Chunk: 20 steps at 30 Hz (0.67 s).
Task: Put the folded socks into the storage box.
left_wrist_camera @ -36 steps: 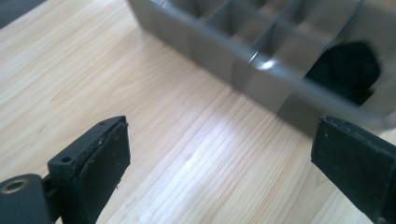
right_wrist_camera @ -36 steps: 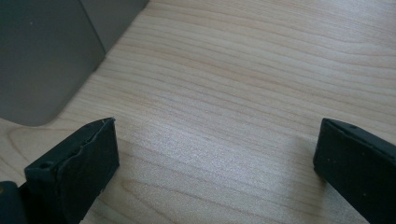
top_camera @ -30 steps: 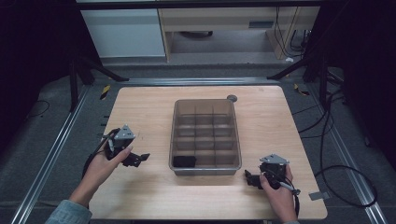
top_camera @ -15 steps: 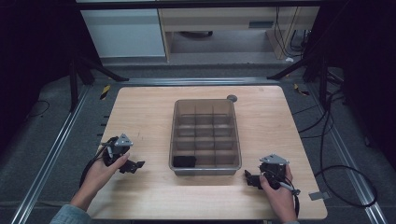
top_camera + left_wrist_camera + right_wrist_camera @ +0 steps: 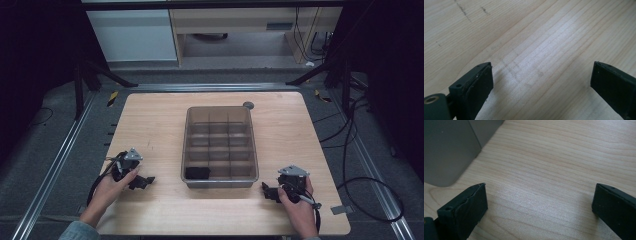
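**Left gripper drawn back and lowered to the table**

Between the earlier pictures and this moment, the left gripper (image 5: 141,181) was seen to have been pulled away from the divided bin (image 5: 220,148) and brought down toward the near left part of the table (image 5: 150,120). The right gripper (image 5: 270,191) was found where it had been, low by the bin's near right corner. Both sets of jaws were held wide apart with nothing between them; in the left gripper view (image 5: 541,82) and the right gripper view (image 5: 540,205) only bare wood was framed by the pads.

A dark object (image 5: 197,172) was seen lying in the bin's near left compartment; what it was could not be told. The other compartments appeared empty. The withdrawal was judged to mean that the placing was finished, or that a pause had been reached.

The table was of pale grained wood, faintly scuffed, with a small round grey disc (image 5: 248,105) just beyond the bin's far right corner. The table was surrounded by dark flooring, metal rails, tripod legs and trailing cables, and light cabinets were set behind.
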### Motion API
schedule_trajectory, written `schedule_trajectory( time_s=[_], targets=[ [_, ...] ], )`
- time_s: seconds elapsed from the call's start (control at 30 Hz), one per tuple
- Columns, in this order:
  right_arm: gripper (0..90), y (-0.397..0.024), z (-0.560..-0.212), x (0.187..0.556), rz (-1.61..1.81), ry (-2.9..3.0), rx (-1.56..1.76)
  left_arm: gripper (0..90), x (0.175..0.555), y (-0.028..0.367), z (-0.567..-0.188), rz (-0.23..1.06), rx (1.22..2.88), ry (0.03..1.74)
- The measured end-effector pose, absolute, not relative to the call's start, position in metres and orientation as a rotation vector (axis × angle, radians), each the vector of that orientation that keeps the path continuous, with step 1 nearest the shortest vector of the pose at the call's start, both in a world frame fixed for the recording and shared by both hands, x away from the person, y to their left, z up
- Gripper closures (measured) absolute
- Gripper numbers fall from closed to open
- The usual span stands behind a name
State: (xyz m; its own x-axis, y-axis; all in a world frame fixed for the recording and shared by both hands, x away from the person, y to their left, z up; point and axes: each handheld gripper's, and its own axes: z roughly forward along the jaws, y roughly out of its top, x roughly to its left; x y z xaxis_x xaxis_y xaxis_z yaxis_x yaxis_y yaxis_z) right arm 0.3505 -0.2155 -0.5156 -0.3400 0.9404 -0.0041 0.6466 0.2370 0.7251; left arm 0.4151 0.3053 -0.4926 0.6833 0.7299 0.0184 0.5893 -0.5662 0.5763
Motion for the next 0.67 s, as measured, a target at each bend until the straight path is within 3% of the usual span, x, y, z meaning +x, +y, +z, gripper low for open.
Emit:
schedule_trajectory(
  time_s=[0.47, 0.67],
  targets=[
    [0.4, -0.216, -0.516, 0.351, 0.886, 2.074, 1.449, 0.0, 0.430, 0.308, -0.509, 0.447, 2.175, 1.016],
    [0.4, -0.215, -0.516, 0.350, 0.884, 2.073, 1.449, 0.0, 0.431, 0.308, -0.509, 0.449, 2.177, 1.016]
  ],
)
